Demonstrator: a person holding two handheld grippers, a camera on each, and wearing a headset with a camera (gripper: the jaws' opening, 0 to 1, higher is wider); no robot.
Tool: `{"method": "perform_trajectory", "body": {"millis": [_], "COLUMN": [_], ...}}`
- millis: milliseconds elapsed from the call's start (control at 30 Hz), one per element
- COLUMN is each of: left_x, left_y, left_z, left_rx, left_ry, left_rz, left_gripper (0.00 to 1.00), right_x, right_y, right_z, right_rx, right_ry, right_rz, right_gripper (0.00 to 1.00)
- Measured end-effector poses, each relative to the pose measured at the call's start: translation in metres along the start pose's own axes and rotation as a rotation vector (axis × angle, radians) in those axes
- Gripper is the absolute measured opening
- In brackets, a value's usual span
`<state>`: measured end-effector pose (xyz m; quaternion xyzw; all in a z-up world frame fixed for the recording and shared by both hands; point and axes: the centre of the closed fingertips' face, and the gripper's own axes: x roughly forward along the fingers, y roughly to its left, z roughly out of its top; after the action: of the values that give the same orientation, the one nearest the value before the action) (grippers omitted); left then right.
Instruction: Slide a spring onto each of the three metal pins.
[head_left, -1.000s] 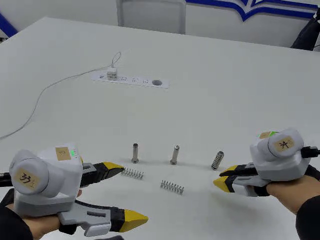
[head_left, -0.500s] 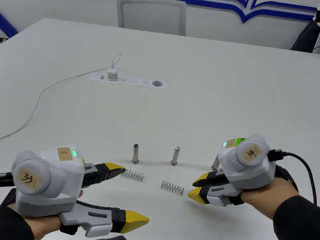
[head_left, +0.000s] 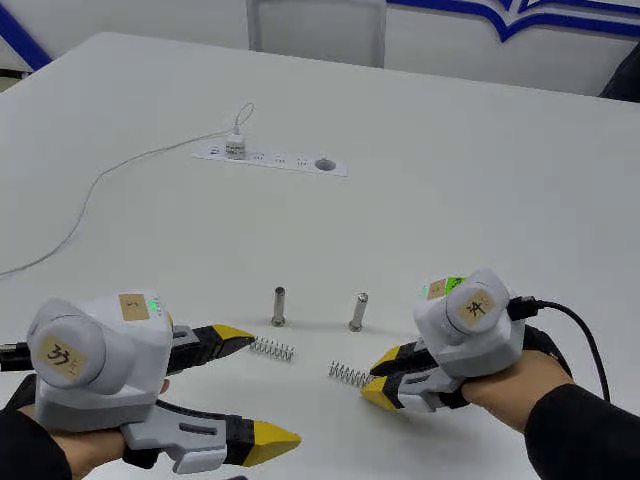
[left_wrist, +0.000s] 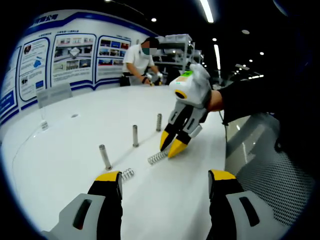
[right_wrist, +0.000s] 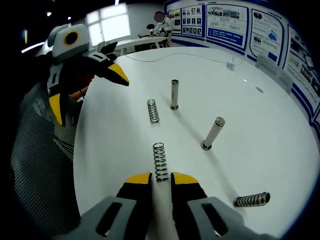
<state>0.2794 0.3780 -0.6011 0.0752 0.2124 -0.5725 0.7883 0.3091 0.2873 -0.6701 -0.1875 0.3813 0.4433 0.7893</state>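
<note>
bright, even overhead light on the white table, soft shadows, fisheye bending at gripper-view edges

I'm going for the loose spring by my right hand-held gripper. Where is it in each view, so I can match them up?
Head view: spring low centre, just left of the yellow tips of the right hand-held gripper.
Left gripper view: spring at centre, under that gripper's tips.
Right gripper view: spring low centre, its near end between the jaw tips.
Shared landmark: the middle pin, standing just beyond the spring.
</note>
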Motion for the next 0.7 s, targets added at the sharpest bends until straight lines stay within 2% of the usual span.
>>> {"method": "perform_trajectory", "body": {"millis": [367,700], "left_x": [0.001,0.0], "left_y": [0.001,0.0], "left_z": [-0.002,0.0], "left_rx": [-0.001,0.003], "left_ry": [0.01,0.004], "left_rz": [0.01,0.008], "left_gripper": [0.72,0.72], "right_x": [0.003,-0.014], "right_y": [0.0,-0.001], "right_z": [-0.002,0.013], "right_rx": [-0.032,-0.068], "right_ry": [0.003,-0.007], "right_rz": [0.002,-0.027], "right_gripper": [0.12,0.12]}}
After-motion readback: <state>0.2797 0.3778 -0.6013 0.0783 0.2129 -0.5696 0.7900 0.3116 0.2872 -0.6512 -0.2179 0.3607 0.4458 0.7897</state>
